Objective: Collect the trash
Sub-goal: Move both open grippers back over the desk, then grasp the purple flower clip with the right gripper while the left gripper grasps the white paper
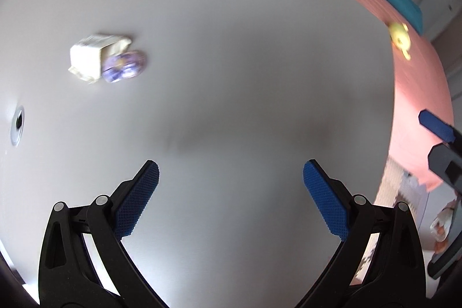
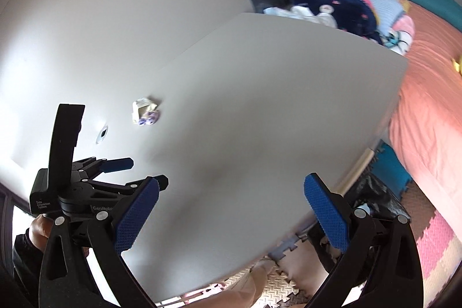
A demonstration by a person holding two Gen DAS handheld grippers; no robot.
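A crumpled cream wrapper (image 1: 92,58) with a purple patterned piece (image 1: 124,66) lies on the white table (image 1: 231,77), far left of my left gripper (image 1: 231,181). That gripper is open and empty, hovering over the table's near part. The same trash shows small in the right wrist view (image 2: 145,110). My right gripper (image 2: 231,192) is open and empty, above the table near its front right edge. The left gripper (image 2: 115,169) shows at the left in the right wrist view. A blue fingertip (image 1: 436,124) of the right gripper shows at the left wrist view's right edge.
A cable hole (image 1: 18,124) sits in the table at far left. A bed with a pink sheet (image 1: 418,106), a yellow toy (image 1: 400,38) and piled clothes (image 2: 332,7) lies beyond the table's right edge. A black bag (image 2: 375,198) and foam floor mats (image 2: 433,244) are below.
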